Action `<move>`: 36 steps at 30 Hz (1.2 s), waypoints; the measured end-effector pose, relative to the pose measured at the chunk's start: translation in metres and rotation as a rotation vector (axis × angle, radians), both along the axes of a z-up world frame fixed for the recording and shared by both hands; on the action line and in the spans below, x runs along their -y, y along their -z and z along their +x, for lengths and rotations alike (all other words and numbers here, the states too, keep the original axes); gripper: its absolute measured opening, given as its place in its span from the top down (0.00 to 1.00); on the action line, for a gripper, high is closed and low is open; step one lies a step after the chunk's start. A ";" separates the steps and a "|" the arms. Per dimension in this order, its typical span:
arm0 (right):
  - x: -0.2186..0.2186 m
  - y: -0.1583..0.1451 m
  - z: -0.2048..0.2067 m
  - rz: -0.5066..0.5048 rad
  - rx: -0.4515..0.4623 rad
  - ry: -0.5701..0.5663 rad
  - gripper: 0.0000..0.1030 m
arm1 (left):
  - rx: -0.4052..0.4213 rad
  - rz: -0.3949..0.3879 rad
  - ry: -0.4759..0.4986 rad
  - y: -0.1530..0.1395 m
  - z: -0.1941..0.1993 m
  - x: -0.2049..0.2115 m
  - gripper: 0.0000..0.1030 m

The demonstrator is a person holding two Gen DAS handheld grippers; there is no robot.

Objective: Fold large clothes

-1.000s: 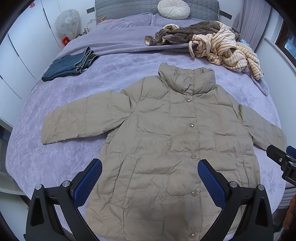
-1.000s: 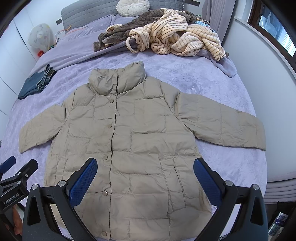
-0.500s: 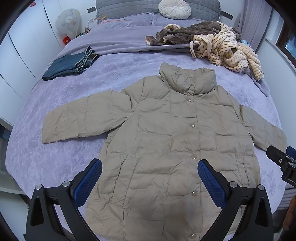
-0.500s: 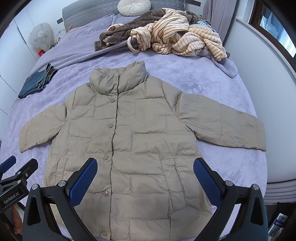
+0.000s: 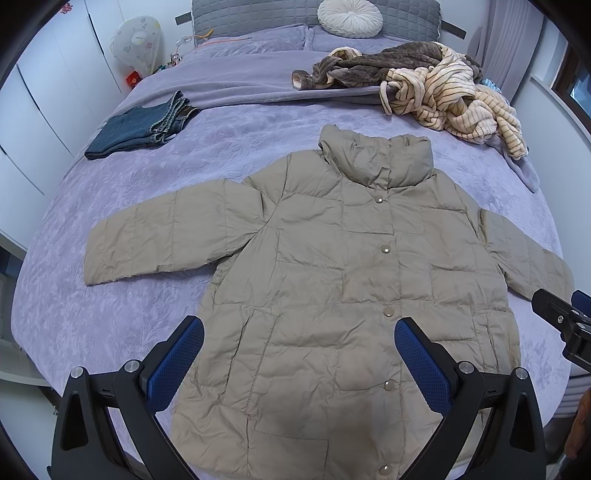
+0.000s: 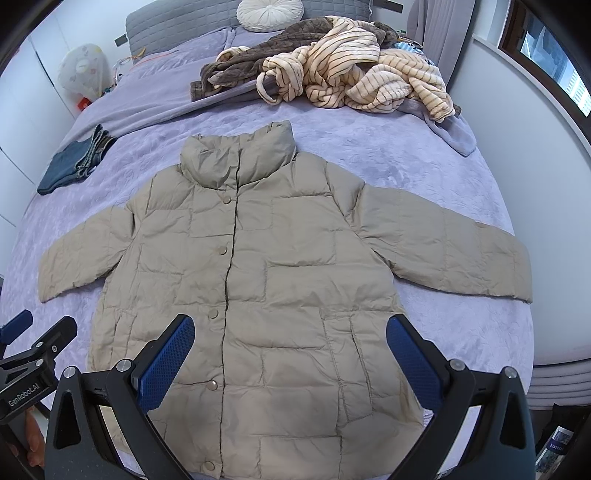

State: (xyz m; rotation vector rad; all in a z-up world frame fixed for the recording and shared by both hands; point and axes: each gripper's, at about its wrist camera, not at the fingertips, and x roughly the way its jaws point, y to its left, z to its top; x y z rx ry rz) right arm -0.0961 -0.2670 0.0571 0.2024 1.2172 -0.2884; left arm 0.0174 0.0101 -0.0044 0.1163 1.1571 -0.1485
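Coat: a big tan puffy coat [image 5: 343, 291] lies flat on the bed [image 5: 110, 295], front side up, snaps closed down the middle.
Collar: it points to the far end of the bed, toward the headboard [image 5: 258, 14].
Sleeves: both stick out to the sides, one left and one right, flat on the purple cover.
Bottom edge: it is at the near end of the bed, close to both grippers.
Left gripper [image 5: 299, 363]: wide open, holding nothing, up above the lower left part of the coat.
Right gripper [image 6: 290, 354]: wide open too, holding nothing, up above the lower right part of the coat.
Touching: it looks like neither gripper touches the coat, but the view from above makes this hard to tell.
Jeans [image 5: 140, 129]: folded, on the left side of the bed, well apart from the coat.
Pile of clothes [image 6: 343, 70]: a striped cream top and a brown fuzzy one, bunched up past the collar on the right.
Round pillow [image 5: 349, 16]: white, against the headboard.
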 end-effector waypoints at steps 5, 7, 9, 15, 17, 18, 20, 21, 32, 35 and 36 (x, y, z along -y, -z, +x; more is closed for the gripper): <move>-0.001 -0.001 0.000 -0.001 -0.001 0.000 0.00 | -0.002 0.000 -0.001 0.001 0.001 -0.001 0.00; -0.001 0.000 0.000 -0.001 -0.001 -0.001 0.00 | -0.002 -0.001 -0.002 0.001 0.001 -0.002 0.00; -0.001 0.000 0.001 0.000 -0.001 -0.001 0.00 | -0.002 0.000 -0.001 0.001 0.001 -0.002 0.00; -0.001 0.000 0.001 -0.001 -0.002 0.000 0.00 | -0.004 -0.001 -0.001 0.002 0.001 -0.003 0.00; -0.001 0.000 0.001 -0.001 -0.003 0.000 0.00 | -0.005 -0.001 -0.002 0.004 0.001 -0.006 0.00; -0.001 0.000 0.001 0.000 -0.003 0.000 0.00 | -0.006 -0.001 -0.003 0.005 0.001 -0.007 0.00; -0.001 0.000 0.001 -0.001 -0.003 0.000 0.00 | -0.005 -0.001 -0.003 0.004 0.002 -0.006 0.00; -0.001 0.001 0.001 -0.001 -0.003 -0.001 0.00 | -0.005 -0.001 -0.002 0.004 0.002 -0.006 0.00; -0.001 0.001 0.001 -0.001 -0.004 0.000 0.00 | -0.006 -0.001 -0.002 0.004 0.002 -0.006 0.00; -0.001 0.001 0.002 -0.001 -0.005 0.001 0.00 | -0.007 -0.001 -0.001 0.004 0.003 -0.006 0.00; -0.001 0.001 0.002 -0.001 -0.005 0.001 0.00 | -0.008 -0.001 -0.001 0.005 0.002 -0.008 0.00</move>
